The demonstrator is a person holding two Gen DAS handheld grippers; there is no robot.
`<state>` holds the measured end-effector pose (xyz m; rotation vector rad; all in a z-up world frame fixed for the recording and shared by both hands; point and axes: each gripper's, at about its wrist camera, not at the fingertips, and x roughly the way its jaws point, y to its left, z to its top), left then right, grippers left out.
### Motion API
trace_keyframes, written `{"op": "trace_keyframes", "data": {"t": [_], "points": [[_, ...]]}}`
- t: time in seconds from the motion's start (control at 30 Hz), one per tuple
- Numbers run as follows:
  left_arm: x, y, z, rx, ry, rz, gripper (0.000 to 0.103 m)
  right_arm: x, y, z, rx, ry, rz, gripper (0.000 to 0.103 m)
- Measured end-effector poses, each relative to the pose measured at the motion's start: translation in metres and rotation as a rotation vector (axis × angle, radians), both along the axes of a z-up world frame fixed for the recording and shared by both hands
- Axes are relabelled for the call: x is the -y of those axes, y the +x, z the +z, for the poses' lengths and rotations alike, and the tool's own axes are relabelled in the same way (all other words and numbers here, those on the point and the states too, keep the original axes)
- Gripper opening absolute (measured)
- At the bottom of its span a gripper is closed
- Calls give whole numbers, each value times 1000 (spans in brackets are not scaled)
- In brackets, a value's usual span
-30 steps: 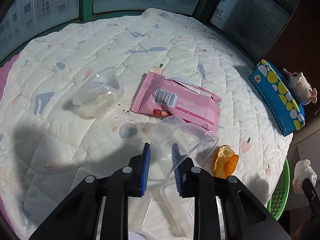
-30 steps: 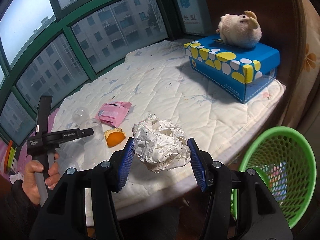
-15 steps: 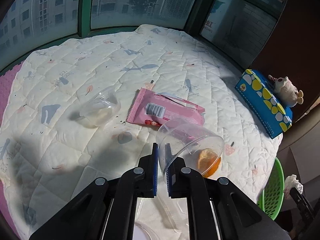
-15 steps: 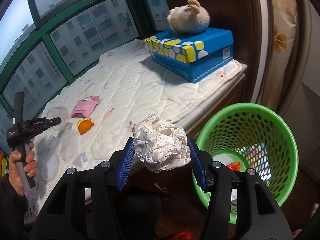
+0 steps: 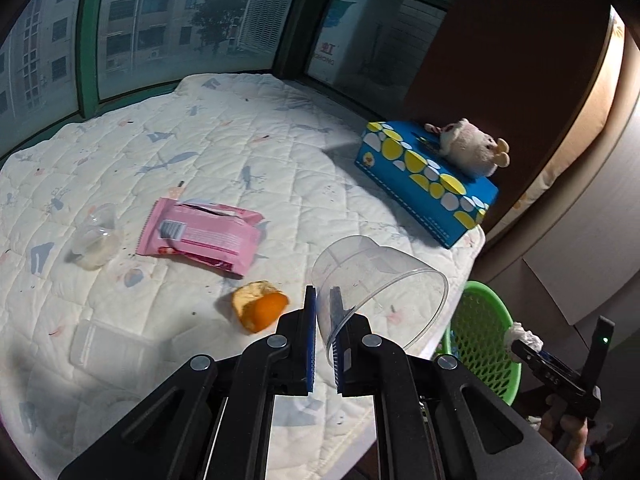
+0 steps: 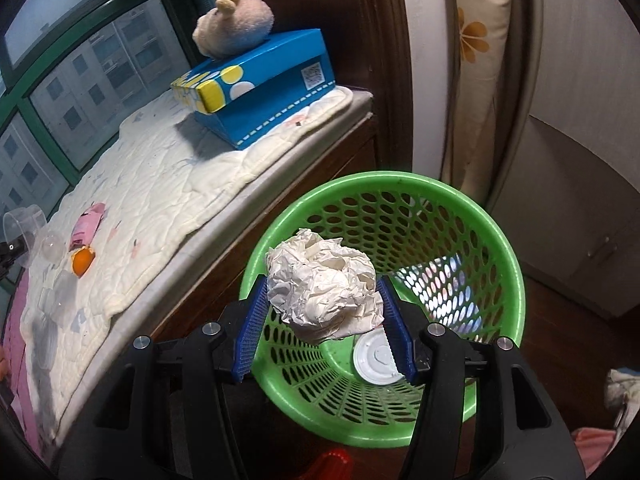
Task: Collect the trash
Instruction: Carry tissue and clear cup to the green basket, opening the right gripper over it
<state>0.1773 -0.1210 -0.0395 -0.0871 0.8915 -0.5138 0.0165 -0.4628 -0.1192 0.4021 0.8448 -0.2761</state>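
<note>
The right gripper (image 6: 325, 320) clamps one crumpled paper ball (image 6: 322, 294) between its blue pads, and the ball hangs over the mouth of the green basket (image 6: 496, 236). The ball and the pads hide part of the basket floor; what shows there is one white round lid (image 6: 374, 360) and a patch of something shiny and multicoloured (image 6: 440, 280) that is hard to make out through the mesh. A red thing (image 6: 332, 464) is cut off at the bottom edge of the right wrist view and cannot be identified.

The left gripper (image 5: 325, 334) is nearly closed, its two pads pinching the wall of one clear plastic cup (image 5: 380, 292), which is tilted with its mouth toward the camera, lifted above the quilted mattress (image 5: 240, 140). Just beside its pads lies one orange peel (image 5: 260, 308). To the left, a flat clear container (image 5: 106, 350) lies on the quilt, faint and half in shadow, so its outline is uncertain. Farther off sit one pink wrapper (image 5: 204, 236), torn open along its top, and one small clear cup (image 5: 96, 240) near it. At the far right corner stands one blue spotted box (image 5: 424, 184) with one plush toy (image 5: 472, 152) on top. In the left wrist view only an edge of the basket shows past the mattress corner, the rest hidden
</note>
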Motion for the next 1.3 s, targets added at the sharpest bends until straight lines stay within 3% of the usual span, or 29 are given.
{"op": "trace_keyframes", "data": {"t": [0.17, 0.3, 0.47, 0.97, 1.3], "points": [[42, -13, -3, -19, 11, -82, 7, 20, 10, -11, -20, -14, -29, 57], [76, -24, -7, -29, 21, -146, 7, 30, 15, -16, -32, -64, -38, 66], [117, -33, -13, -42, 40, -222, 7, 46, 13, -21, -26, -79, -71, 68], [223, -65, -54, -109, 124, -413, 7, 57, -62, 5, 71, -25, -148, 72], [264, -83, -82, -173, 164, -489, 11, 64, -95, 8, 100, 21, -217, 73]]}}
